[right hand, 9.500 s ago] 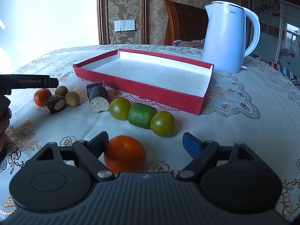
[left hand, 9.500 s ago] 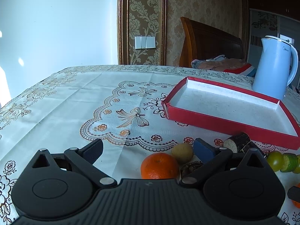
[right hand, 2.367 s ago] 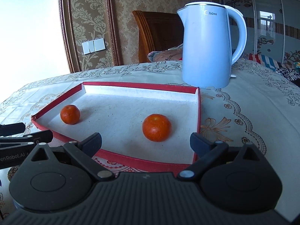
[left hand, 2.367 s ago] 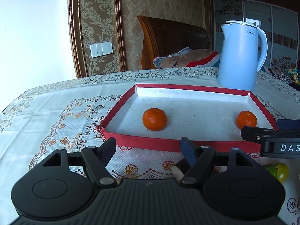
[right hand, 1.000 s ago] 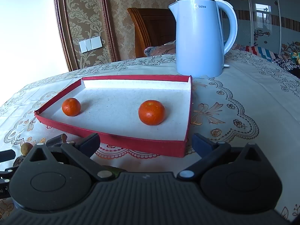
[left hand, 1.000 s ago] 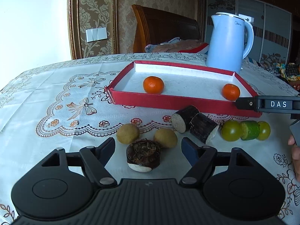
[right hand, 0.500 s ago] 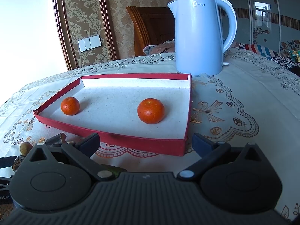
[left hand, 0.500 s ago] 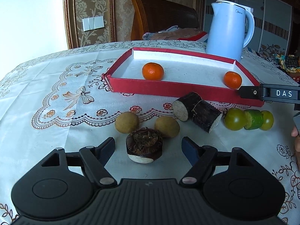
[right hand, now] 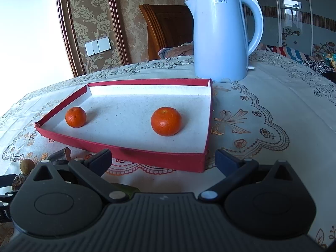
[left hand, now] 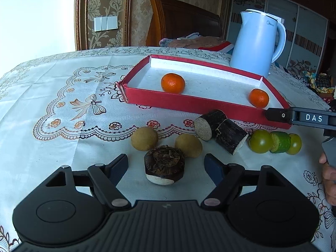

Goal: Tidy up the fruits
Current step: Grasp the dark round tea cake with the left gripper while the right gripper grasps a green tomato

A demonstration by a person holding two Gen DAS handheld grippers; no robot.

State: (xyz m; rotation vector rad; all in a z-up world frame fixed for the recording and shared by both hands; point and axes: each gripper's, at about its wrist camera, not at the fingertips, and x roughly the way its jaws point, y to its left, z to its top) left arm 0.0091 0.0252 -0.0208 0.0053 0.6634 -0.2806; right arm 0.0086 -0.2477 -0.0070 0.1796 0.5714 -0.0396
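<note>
Two oranges (left hand: 172, 83) (left hand: 258, 98) lie in the red tray (left hand: 189, 103); they also show in the right wrist view (right hand: 75, 117) (right hand: 166, 121). My left gripper (left hand: 166, 166) is open, its jaws on either side of a dark brown water chestnut (left hand: 164, 164) on the cloth. Behind it lie two tan round fruits (left hand: 144, 138) (left hand: 188, 145), two dark sugarcane pieces (left hand: 220, 127) and a row of green fruits (left hand: 275, 141). My right gripper (right hand: 163, 160) is open and empty, in front of the tray's (right hand: 159, 157) near wall.
A light blue kettle (left hand: 257, 44) stands behind the tray; it also shows in the right wrist view (right hand: 222, 35). A wooden chair (left hand: 180, 19) stands beyond the table. The right gripper's body (left hand: 302, 117) reaches in over the tray's right corner.
My left gripper has moved forward and lower, so the water chestnut now sits between its jaws. The right gripper has barely moved.
</note>
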